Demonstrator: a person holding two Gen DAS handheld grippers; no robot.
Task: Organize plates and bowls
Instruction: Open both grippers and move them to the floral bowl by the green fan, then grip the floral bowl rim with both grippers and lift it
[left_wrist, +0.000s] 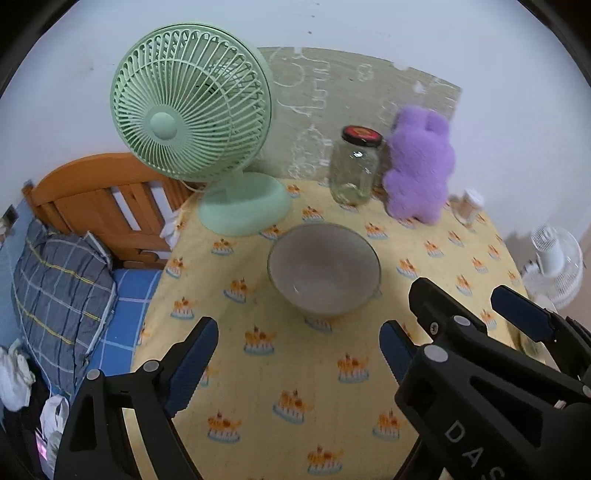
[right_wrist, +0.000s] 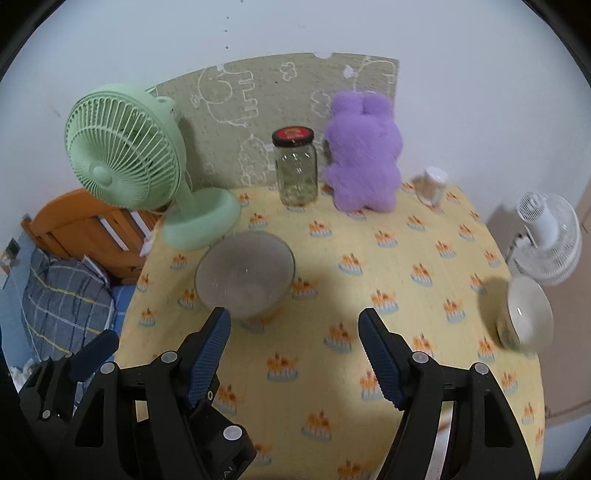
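Counter (right_wrist: 369, 369) under a yellow cake-print cloth fills both views. Grey bowl (right_wrist: 245, 275) sits at centre left of my right wrist view, just ahead of that claw's left finger; in my left wrist view it lies dead ahead, centre frame, apart from the tips. White bowl (right_wrist: 528, 314) rests tilted at the right edge, nearer my right claw (right_wrist: 293, 350). Both claws are spread wide and grip nothing; my left claw (left_wrist: 299, 354) is better aligned with the grey bowl.

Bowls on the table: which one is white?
The white bowl at the table's right edge, near the white fan. The other, the grey bowl, sits by the green fan.
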